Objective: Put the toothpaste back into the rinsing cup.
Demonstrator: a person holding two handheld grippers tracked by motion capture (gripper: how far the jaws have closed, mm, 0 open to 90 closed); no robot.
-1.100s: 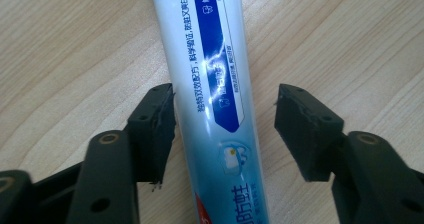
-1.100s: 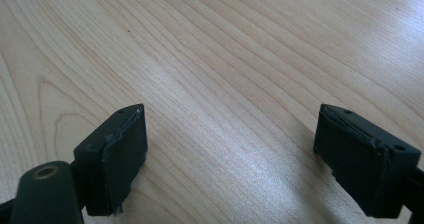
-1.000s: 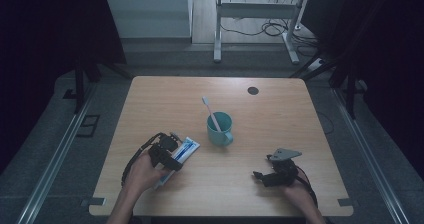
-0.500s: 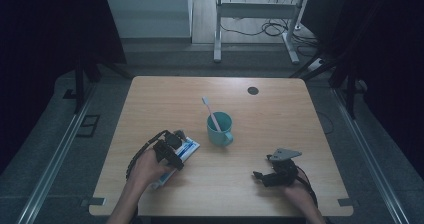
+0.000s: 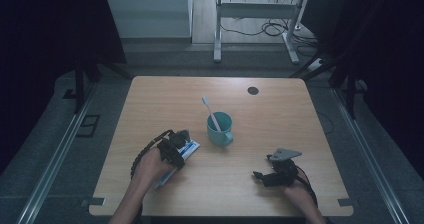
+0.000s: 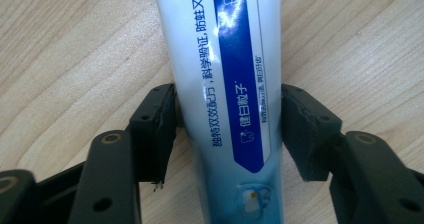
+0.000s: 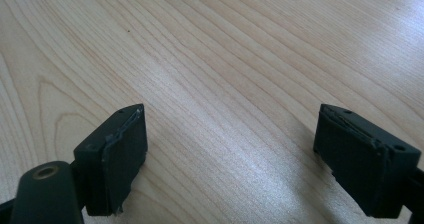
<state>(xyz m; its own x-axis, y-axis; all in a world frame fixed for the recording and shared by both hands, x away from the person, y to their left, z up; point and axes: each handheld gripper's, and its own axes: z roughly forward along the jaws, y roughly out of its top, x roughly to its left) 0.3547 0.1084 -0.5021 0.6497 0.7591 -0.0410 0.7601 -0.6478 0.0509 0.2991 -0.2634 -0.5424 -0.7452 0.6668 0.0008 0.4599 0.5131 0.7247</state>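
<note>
— Wood-grain desk (image 5: 280,129) first, since it carries everything: what stands on it?

— Near its middle, a teal mug (image 5: 220,129) with a toothbrush (image 5: 212,115) leaning in it, head up toward the far edge. Toward the near-left corner lies a white and blue toothpaste tube (image 6: 227,84), flat on the wood, just beside the mug's left.

— And the grippers?

— The left gripper (image 6: 227,129) straddles the tube, one jaw on each side of it. Its left pad looks to be touching the tube wall; a thin gap shows at the right pad, so I cannot tell whether the squeeze is made. The right gripper (image 7: 232,149) rests near the near-right corner with its jaws wide apart over bare wood.

— What could go wrong?

— My judgement: the tube is glossy and soft. A light pinch may let it slide out on the lift; a hard one may crush it. Swinging it toward the mug could also knock the toothbrush or tip the mug.

— Any change from a second ago?

— The left hand and the tube sit slightly nearer the near edge and farther from the mug; the right gripper has stayed put.
</note>
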